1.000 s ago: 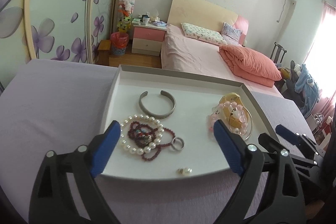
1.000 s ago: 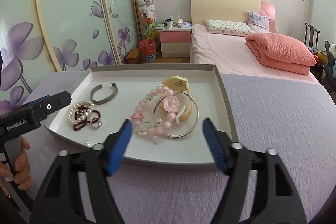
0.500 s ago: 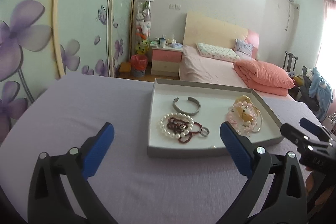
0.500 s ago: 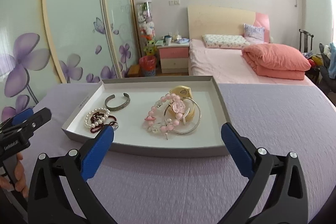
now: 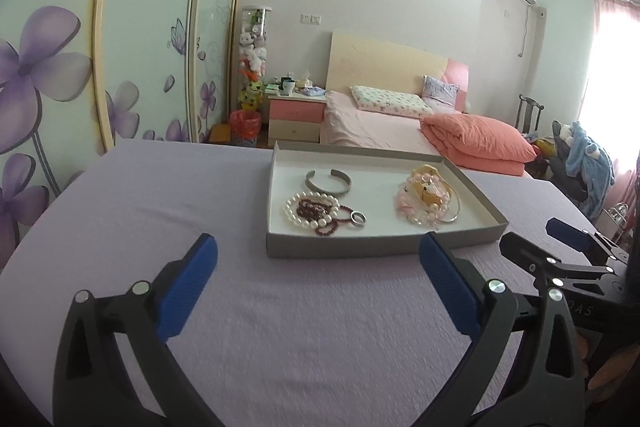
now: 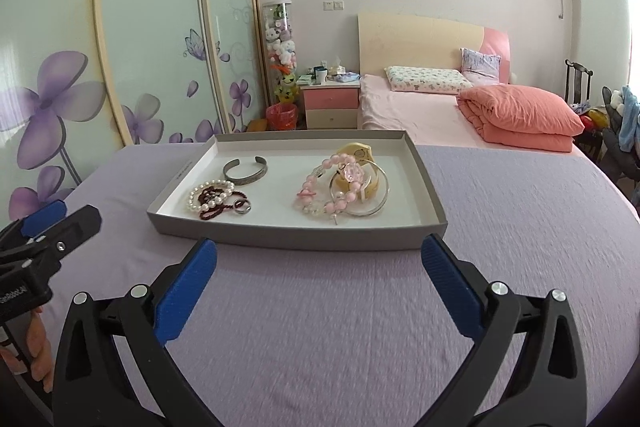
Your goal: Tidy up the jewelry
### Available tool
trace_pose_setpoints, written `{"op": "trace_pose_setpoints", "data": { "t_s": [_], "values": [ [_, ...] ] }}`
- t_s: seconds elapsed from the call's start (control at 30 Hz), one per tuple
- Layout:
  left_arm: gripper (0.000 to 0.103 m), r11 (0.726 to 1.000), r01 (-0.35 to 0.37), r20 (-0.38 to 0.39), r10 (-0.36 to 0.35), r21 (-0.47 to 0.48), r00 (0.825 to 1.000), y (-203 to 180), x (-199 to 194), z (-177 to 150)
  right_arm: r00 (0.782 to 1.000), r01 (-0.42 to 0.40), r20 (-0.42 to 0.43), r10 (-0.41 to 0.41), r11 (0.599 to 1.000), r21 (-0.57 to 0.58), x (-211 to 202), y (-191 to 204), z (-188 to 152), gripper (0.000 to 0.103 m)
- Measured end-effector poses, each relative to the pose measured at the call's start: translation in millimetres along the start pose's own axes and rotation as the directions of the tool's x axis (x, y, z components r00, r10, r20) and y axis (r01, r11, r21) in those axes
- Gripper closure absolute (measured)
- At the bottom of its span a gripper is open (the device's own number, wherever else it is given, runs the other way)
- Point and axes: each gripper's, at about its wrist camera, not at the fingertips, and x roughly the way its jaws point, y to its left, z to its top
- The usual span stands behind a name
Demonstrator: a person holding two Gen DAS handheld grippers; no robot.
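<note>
With both tongs, left (image 5: 318, 281) and right (image 6: 319, 281), wide open and empty short of the tray (image 6: 300, 238), approach the pearl bracelet (image 6: 208, 195) low, lifting it off the tangle.

The tray (image 6: 434, 199) is grey outside, white inside, on a lilac tabletop (image 6: 520, 227). Inside it lie a silver cuff (image 6: 245, 173), white pearls (image 6: 208, 195) around dark red beads (image 6: 214, 205), and pink beads (image 6: 336, 187) over a yellow piece (image 6: 356, 151). Behind the tray, wardrobe doors (image 6: 152, 27) carry purple flowers.
</note>
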Motion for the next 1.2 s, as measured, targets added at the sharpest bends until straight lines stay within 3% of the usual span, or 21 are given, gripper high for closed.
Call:
{"op": "trace_pose_setpoints", "data": {
  "t_s": [0.47, 1.2],
  "values": [
    [0.002, 0.999, 0.027, 0.023, -0.027, 0.017, 0.999, -4.6, -4.0, -7.4, 1.000, 0.006, 0.017, -0.006, 1.000, 0.007, -7.7, -2.5, -4.9, 0.001],
    [0.002, 0.999, 0.036, -0.013, -0.036, 0.022, 0.999, -10.1, 3.3, -8.4, 1.000, 0.002, 0.015, -0.002, 1.000, 0.011, -7.8, -2.8, -5.3, 0.001]
  ]
}}
